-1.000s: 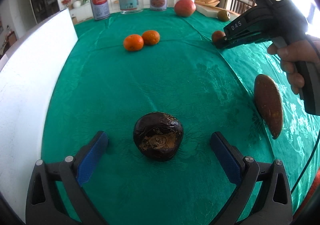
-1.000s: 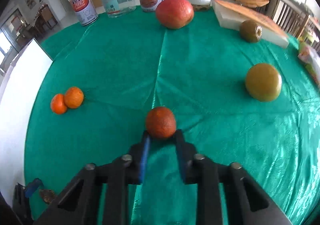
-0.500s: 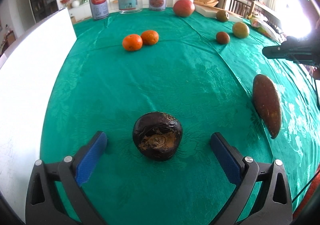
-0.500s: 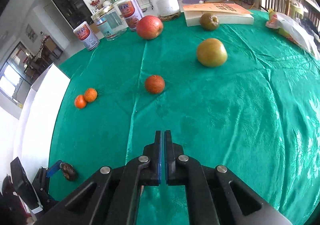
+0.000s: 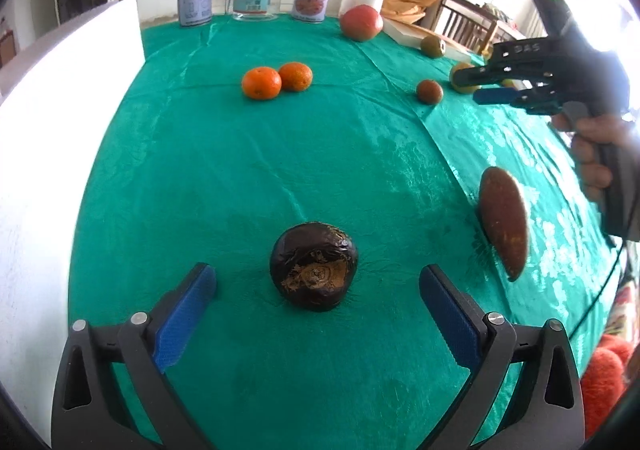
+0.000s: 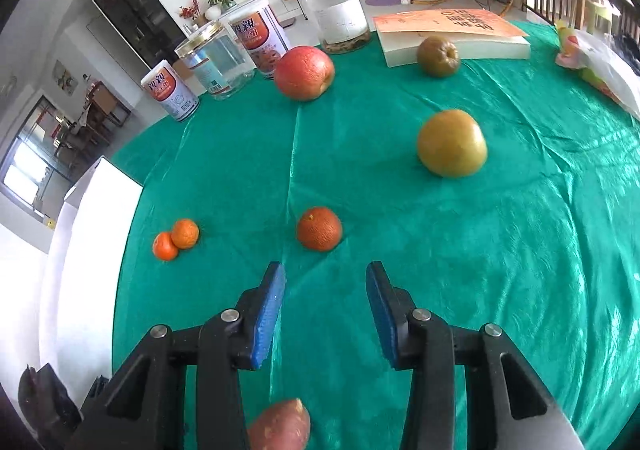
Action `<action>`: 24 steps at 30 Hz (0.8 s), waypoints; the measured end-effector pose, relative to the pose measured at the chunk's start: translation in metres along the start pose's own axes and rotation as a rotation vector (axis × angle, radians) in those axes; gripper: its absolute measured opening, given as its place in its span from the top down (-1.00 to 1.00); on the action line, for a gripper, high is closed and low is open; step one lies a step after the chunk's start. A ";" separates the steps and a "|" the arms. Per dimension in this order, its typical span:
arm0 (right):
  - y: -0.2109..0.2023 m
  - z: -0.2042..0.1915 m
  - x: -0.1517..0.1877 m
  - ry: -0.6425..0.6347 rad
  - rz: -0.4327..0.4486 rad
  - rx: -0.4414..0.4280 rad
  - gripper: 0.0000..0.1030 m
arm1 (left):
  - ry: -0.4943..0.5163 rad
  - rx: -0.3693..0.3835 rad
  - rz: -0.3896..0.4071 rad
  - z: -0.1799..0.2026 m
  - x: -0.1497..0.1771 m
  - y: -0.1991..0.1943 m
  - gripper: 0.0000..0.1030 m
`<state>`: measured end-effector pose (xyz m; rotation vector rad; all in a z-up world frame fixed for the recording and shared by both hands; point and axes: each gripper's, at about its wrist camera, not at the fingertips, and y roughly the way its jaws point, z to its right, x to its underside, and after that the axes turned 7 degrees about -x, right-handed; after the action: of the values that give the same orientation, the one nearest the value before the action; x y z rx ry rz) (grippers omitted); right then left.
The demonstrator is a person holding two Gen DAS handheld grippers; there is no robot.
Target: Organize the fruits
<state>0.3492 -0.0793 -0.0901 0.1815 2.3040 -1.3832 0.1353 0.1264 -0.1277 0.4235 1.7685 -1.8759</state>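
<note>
Since the fruits lie scattered on the green tabletop, the big red-orange fruit at the far side and the yellow-green pear to the right look heavy and smooth, best clasped across their widest middle. The small reddish orange, just ahead of the empty, half-open right hand-held gripper, seems firm and light. The dark wrinkled fruit, between the wide-open left hand-held gripper's jaws, looks soft, so squeeze gently.
</note>
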 end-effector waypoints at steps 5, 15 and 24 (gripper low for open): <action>0.044 -0.009 -0.017 -0.057 -0.077 0.050 0.21 | 0.015 0.011 0.000 -0.006 -0.003 -0.006 -0.95; -0.003 -0.013 0.012 -0.068 -0.005 0.008 0.43 | 0.097 -0.025 0.032 0.014 -0.008 0.003 0.19; -0.066 -0.097 0.073 -0.153 -0.009 -0.224 0.43 | -0.078 0.185 0.073 -0.019 0.003 -0.096 0.20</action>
<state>0.2329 -0.0361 -0.0297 -0.0048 2.3108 -1.0919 0.0759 0.1461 -0.0521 0.4690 1.5157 -1.9841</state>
